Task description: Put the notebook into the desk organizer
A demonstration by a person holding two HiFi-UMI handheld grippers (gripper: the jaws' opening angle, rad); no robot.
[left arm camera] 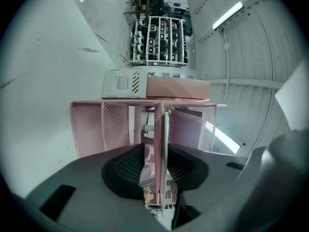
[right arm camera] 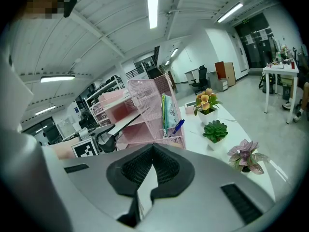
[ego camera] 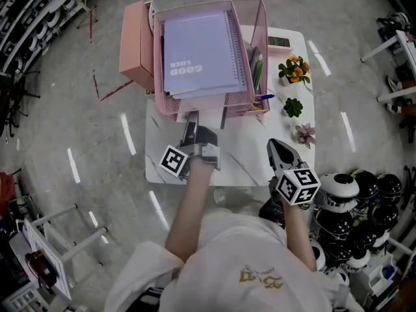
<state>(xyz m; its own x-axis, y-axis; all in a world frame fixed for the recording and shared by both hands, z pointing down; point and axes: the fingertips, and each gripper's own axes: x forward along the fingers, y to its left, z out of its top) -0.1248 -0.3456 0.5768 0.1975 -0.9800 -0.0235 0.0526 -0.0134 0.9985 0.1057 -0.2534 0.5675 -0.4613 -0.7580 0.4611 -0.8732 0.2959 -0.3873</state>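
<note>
A lavender spiral notebook [ego camera: 198, 51] lies flat on the top tray of the pink mesh desk organizer [ego camera: 259, 38] at the table's far edge. My left gripper [ego camera: 190, 119] reaches to the organizer's near edge, just below the notebook. In the left gripper view its jaws [left arm camera: 155, 146] stand open, with a thin pink edge of the organizer [left arm camera: 116, 124] and a pale sheet edge running between the pads; neither pad presses on it. My right gripper [ego camera: 276, 147] hovers over the table's right front, shut, nothing in it [right arm camera: 152, 144].
The white table [ego camera: 247, 155] carries three small potted plants [ego camera: 294, 69] [ego camera: 293, 107] [ego camera: 305, 134] along its right side. Pens [ego camera: 257, 70] stand in the organizer's side pocket. A pink box [ego camera: 133, 41] adjoins the organizer's left. Black-and-white helmets [ego camera: 351, 194] crowd the lower right.
</note>
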